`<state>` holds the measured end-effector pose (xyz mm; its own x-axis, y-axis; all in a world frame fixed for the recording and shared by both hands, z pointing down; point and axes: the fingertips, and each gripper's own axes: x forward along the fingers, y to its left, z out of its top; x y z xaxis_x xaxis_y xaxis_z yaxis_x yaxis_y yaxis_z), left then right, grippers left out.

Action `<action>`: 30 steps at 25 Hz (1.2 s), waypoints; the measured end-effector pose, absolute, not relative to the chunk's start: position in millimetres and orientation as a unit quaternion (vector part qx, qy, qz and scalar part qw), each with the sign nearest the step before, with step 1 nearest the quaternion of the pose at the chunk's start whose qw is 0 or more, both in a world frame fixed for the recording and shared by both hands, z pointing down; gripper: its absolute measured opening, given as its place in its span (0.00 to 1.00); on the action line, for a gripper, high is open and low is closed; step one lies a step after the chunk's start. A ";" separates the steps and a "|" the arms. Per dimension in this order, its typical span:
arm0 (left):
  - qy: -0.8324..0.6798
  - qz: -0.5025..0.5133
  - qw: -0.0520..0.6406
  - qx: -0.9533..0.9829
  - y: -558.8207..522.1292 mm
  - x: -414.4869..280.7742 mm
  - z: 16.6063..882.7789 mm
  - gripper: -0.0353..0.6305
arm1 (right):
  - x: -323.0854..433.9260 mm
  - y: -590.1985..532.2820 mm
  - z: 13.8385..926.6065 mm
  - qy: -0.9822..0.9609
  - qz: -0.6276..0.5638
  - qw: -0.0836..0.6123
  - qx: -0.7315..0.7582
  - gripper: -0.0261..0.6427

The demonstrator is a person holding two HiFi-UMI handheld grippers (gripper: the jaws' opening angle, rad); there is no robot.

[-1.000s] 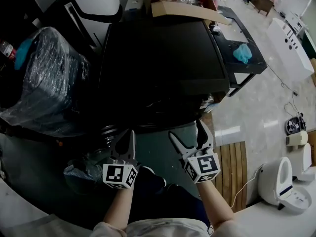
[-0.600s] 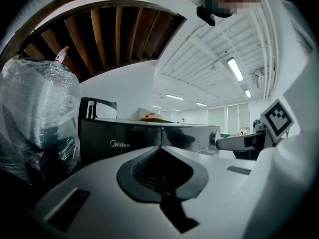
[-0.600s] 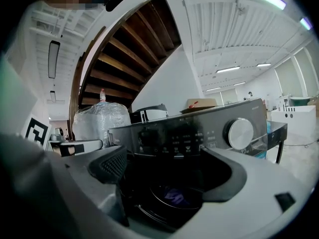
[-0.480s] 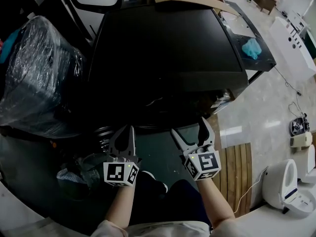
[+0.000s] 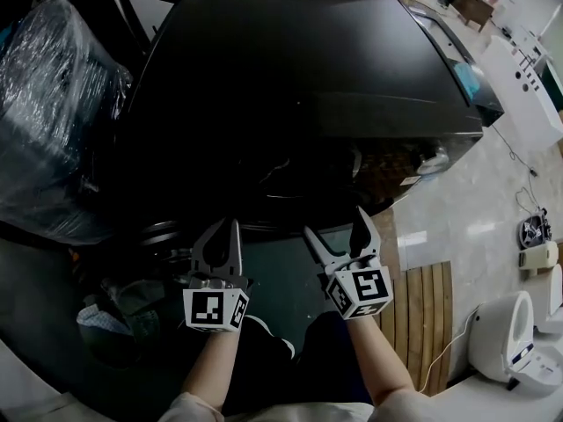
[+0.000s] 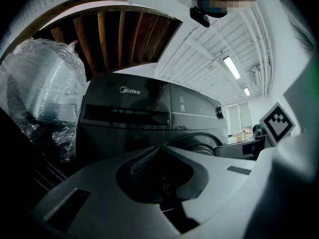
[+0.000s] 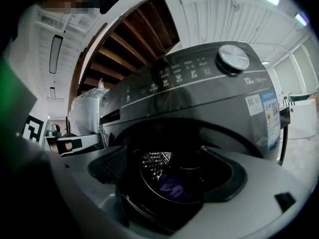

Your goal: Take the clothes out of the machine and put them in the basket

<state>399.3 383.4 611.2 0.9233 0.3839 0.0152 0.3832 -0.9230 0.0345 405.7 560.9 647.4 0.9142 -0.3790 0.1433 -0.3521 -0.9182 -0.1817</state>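
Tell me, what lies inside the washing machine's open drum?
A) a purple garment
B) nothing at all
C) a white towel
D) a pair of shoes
A: the right gripper view shows a purple garment lying in the perforated drum of the front-loading washing machine.

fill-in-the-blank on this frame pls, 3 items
1. The washing machine carries the brand name ____.
2. The purple garment lies inside the machine's ____.
3. The jaws of the right gripper stand ____.
Missing words: Midea; drum; apart.
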 end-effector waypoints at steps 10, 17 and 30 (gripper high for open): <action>0.205 -0.006 0.004 0.979 393.9 415.8 685.8 0.08 | 429.7 558.8 724.7 0.190 -0.060 0.070 -0.977 0.71; 0.203 0.003 0.002 0.979 398.4 412.7 723.0 0.08 | 430.4 559.5 753.2 0.198 -0.062 0.062 -0.976 0.71; 0.197 0.020 -0.005 0.980 397.4 407.0 762.7 0.08 | 421.4 552.8 796.7 0.201 -0.082 0.065 -0.974 0.71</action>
